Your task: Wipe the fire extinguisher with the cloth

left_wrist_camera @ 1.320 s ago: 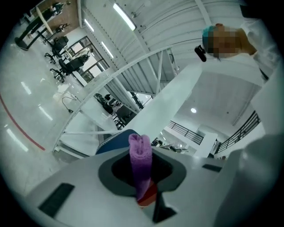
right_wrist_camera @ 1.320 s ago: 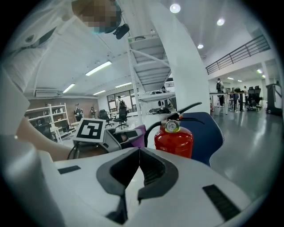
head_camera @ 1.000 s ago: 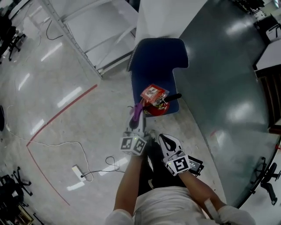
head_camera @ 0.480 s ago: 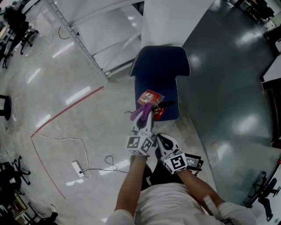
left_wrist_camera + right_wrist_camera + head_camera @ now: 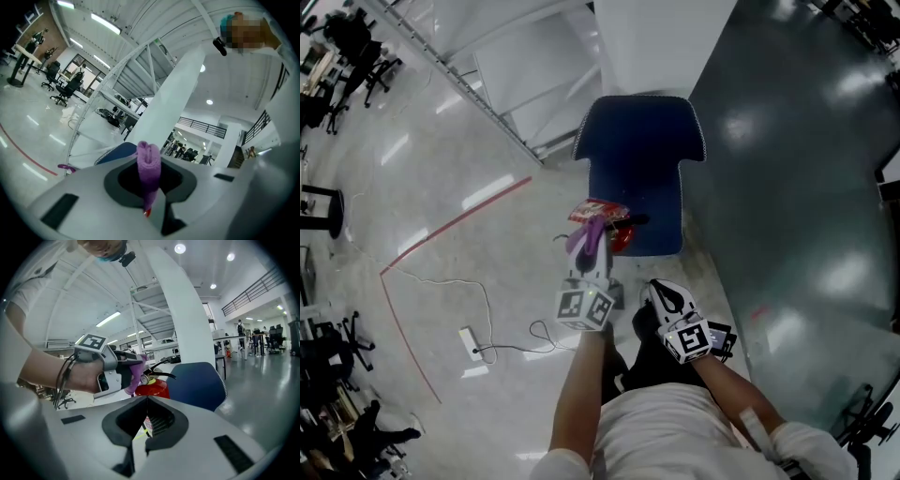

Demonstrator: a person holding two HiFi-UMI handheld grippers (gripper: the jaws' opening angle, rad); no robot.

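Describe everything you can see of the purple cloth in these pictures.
The cloth is purple, soft and nubbly like towelling, folded into a thick roll. The left gripper is shut on its lower part, so the folded end stands out past the jaws. It is held at the top of the red extinguisher, beside the gauge; whether it touches cannot be told.

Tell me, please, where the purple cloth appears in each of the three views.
Head view: purple cloth just left of centre, at the tip of the left gripper.
Left gripper view: purple cloth at lower centre, clamped between the jaws.
Right gripper view: purple cloth left of centre, beside the red fire extinguisher.
Shared landmark: the blue chair, in all three.
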